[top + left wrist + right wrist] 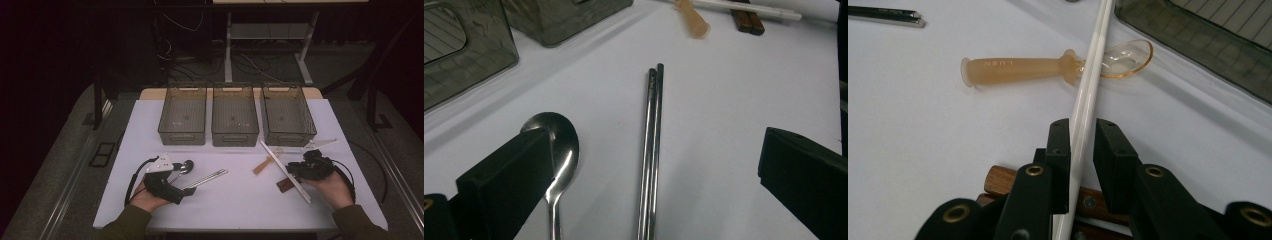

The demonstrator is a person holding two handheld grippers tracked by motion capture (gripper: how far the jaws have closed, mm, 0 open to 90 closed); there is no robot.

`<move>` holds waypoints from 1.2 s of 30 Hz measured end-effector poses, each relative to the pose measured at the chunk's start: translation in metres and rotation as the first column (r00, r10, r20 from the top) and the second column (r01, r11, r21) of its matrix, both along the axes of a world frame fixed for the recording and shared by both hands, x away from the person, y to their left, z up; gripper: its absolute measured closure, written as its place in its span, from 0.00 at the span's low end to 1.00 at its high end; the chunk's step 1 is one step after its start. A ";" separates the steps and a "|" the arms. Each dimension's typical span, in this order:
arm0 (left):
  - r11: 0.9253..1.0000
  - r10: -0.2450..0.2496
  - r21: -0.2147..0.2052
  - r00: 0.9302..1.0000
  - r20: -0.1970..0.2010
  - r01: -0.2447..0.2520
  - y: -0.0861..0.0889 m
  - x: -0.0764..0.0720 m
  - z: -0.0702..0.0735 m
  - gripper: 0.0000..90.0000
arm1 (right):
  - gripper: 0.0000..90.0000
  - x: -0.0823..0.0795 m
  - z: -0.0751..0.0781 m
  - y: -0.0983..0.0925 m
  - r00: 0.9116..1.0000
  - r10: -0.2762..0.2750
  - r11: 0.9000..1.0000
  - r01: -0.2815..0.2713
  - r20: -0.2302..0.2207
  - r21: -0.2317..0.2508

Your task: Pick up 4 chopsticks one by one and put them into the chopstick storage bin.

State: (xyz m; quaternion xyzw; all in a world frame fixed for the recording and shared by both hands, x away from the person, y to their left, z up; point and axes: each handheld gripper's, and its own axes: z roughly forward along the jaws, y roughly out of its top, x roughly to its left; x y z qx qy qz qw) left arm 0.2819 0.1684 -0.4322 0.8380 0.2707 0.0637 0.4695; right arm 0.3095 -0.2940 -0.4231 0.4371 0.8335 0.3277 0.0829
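The right gripper [1082,145] is closing its jaws around the white chopsticks [1088,95]; the left pad is lying against the sticks, but a sliver of gap is showing at the right pad, so the jaws are standing open around them rather than clamping yet. The white chopsticks are lying slantwise just in front of the right-hand bin [287,114], crossing over the amber spoon [1048,66] and the wooden-handled piece [1003,181] beneath the gripper. The left gripper [649,175] is resting with its jaws wide apart, holding nothing, straddling the metal chopsticks [651,150], with the metal spoon [558,150] beside its left pad; both are lying well in front of the left-hand bin [183,114].

As for progress, sorting is, by my reading, only beginning: all three bins (the middle bin [235,114] included) are sitting empty, and every utensil is still waiting on the table [240,200]. Everything remains to be lifted and dropped in.
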 end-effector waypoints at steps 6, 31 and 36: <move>1.000 0.001 -0.001 1.000 0.001 -0.001 0.000 0.000 0.000 0.00 | 0.88 -0.001 -0.001 0.001 1.000 0.003 1.000 -0.003 -0.006 -0.010; 1.000 0.007 0.001 1.000 0.006 -0.007 0.000 0.000 0.001 0.00 | 0.90 0.004 -0.009 0.001 1.000 -0.017 0.997 0.016 -0.005 -0.076; 1.000 0.007 0.000 1.000 0.006 -0.007 0.000 0.000 0.000 0.00 | 0.89 0.006 -0.011 0.001 1.000 -0.022 0.996 0.021 -0.006 -0.085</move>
